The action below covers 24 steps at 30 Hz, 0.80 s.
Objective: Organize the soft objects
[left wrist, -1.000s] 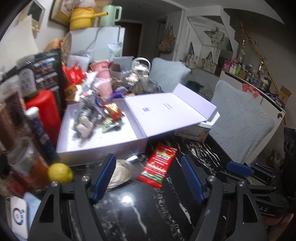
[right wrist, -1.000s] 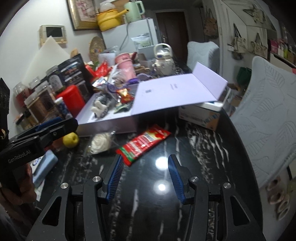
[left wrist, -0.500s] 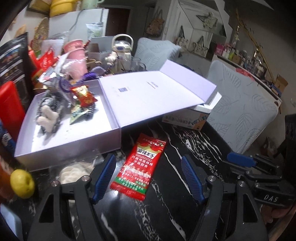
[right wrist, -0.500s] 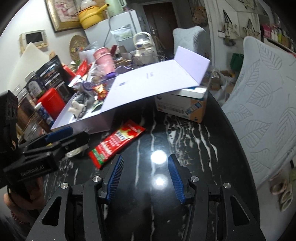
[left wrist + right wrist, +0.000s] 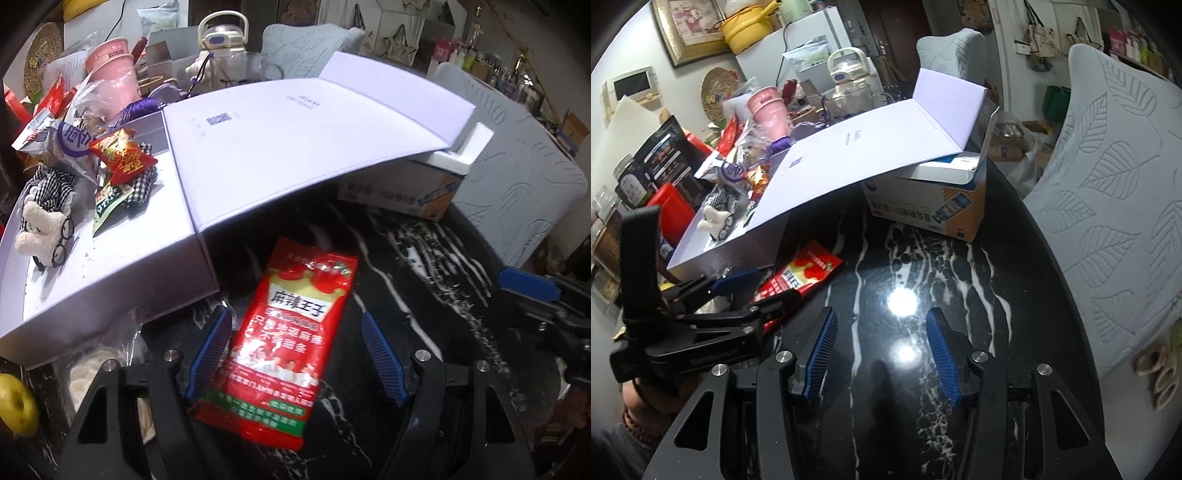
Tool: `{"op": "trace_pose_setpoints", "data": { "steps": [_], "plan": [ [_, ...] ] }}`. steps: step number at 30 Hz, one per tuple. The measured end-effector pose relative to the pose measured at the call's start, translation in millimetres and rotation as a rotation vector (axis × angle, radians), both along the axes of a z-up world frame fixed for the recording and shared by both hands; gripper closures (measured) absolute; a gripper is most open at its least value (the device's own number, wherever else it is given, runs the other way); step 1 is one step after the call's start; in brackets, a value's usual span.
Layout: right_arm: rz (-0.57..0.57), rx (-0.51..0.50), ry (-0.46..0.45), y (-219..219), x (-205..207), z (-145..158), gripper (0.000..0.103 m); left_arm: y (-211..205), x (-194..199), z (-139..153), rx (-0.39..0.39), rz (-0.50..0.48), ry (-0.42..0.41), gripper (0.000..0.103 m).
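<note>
A red snack packet (image 5: 291, 339) lies flat on the black marble table (image 5: 424, 280), just in front of the white box (image 5: 110, 280). My left gripper (image 5: 295, 317) is open and straddles it: the left pad is at the packet's edge, the right pad stands apart. The box holds a plush bear with glasses (image 5: 40, 229), a small red packet (image 5: 123, 158) and a green one (image 5: 109, 201). In the right wrist view my right gripper (image 5: 882, 317) is open over bare tabletop, with the left gripper (image 5: 777, 284) and the red packet (image 5: 809, 269) to its left.
The box's open lid (image 5: 295, 147) rests on a cardboard carton (image 5: 931, 206). A clear bag of white pieces (image 5: 96, 373) and a lemon (image 5: 16, 406) lie left of my left gripper. Clutter fills the far side; a padded chair (image 5: 1115, 184) stands right.
My left gripper has come forward and down, so the red packet now lies between its fingers. The right gripper has moved lower over the table. Both jaws kept their width.
</note>
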State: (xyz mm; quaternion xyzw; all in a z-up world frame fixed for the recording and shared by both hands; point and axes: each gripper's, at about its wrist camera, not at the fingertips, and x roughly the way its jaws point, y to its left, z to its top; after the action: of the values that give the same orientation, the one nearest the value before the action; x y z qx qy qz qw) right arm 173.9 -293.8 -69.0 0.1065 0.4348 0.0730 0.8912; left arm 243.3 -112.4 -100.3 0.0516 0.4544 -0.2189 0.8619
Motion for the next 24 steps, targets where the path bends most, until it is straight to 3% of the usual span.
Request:
{"op": "trace_pose_setpoints", "data": {
  "steps": [3,7,9,13,15,24],
  "plan": [
    [0.004,0.007,0.004,-1.8,1.7,-1.9,0.053,-1.1,3.4,-7.6,0.024,-0.013,0.036,0.030],
    [0.007,0.014,0.007,-2.9,0.4,-3.6,0.053,-8.4,-2.5,-10.1,0.092,-0.039,-0.010,0.030],
    [0.006,0.019,0.007,-2.9,-1.2,-3.9,0.053,-7.0,-5.3,-8.5,0.081,-0.032,-0.032,0.049],
    [0.002,0.021,0.000,-2.1,-7.0,-1.7,0.053,-5.9,-6.5,-6.1,0.068,-0.033,-0.020,0.052],
    [0.004,0.018,-0.004,-1.1,-11.4,0.6,0.053,-4.7,-10.2,-0.9,0.025,-0.024,-0.005,0.054],
    [0.023,0.029,-0.031,6.4,-28.7,11.4,0.053,15.5,-49.5,46.6,-0.061,-0.012,-0.090,0.054]
  ]
}}
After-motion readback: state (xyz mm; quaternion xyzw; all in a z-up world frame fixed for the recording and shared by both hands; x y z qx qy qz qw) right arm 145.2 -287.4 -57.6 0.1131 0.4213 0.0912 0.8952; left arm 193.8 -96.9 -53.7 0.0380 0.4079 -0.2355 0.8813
